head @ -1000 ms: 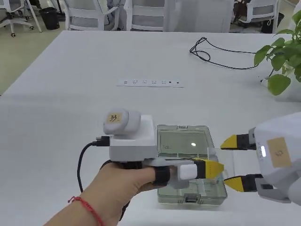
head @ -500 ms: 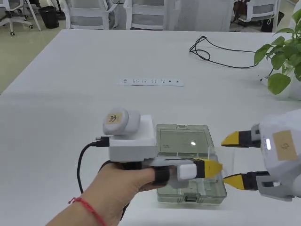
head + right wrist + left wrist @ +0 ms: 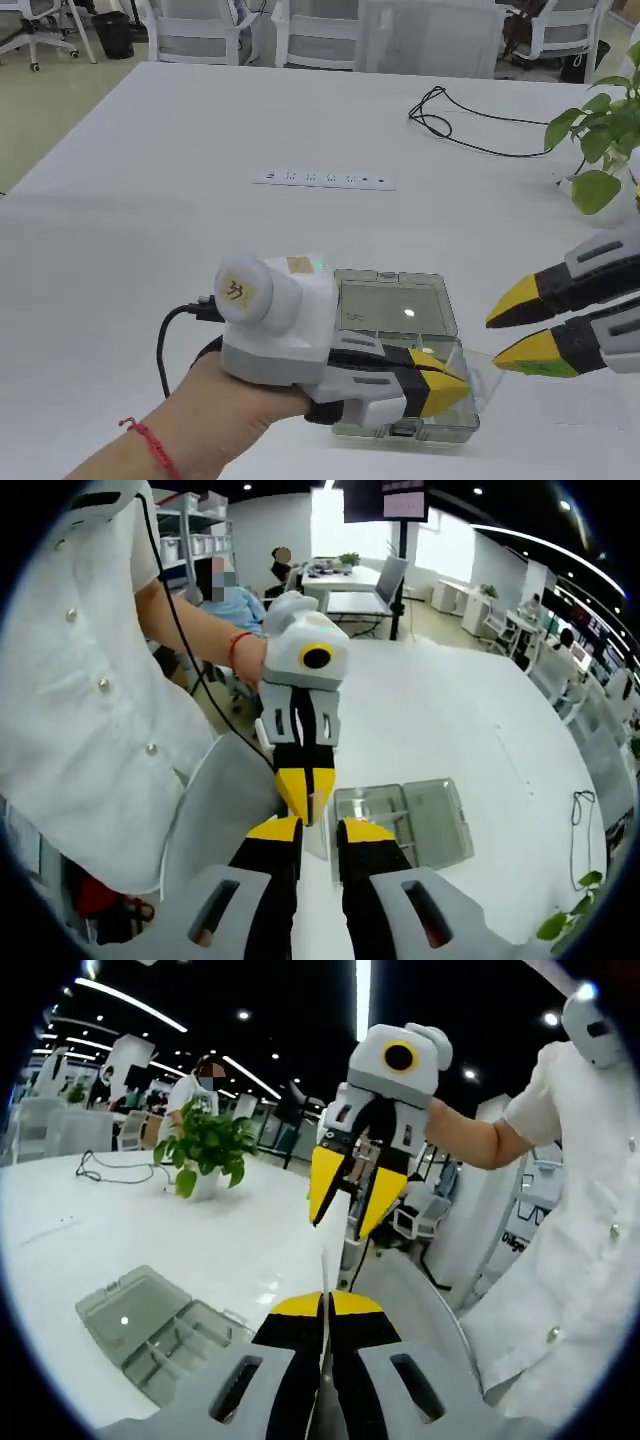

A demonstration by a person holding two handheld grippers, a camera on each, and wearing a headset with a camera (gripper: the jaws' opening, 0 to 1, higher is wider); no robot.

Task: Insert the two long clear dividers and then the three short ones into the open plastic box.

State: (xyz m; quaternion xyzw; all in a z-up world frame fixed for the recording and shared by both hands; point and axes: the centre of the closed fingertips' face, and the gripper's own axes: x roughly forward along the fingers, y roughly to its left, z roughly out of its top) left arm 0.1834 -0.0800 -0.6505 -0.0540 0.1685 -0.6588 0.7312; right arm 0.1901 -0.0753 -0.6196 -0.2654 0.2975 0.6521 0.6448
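The open clear plastic box [image 3: 392, 303] lies on the white table, lid flat at the far side and compartments near me; it also shows as the box [image 3: 150, 1325] and the box [image 3: 402, 820]. My left gripper [image 3: 445, 385] hovers over the box's near right corner, shut on a thin clear divider [image 3: 482, 368]. That divider [image 3: 323, 1275] stands edge-on between its jaws. My right gripper [image 3: 528, 326] hangs just right of the box, open, yellow tips pointing at the divider. The two grippers face each other: right gripper [image 3: 345, 1195], left gripper [image 3: 305, 785], right gripper [image 3: 318, 830].
A white power strip [image 3: 322, 180] lies mid-table. A black cable [image 3: 470, 125] loops at the far right, beside a green plant [image 3: 600, 140]. Office chairs stand beyond the table's far edge. My white shirt shows in both gripper views.
The left gripper has rolled and dropped its tips toward the box's right side with the divider. The right gripper has tilted, its tips now pointing left and closer together.
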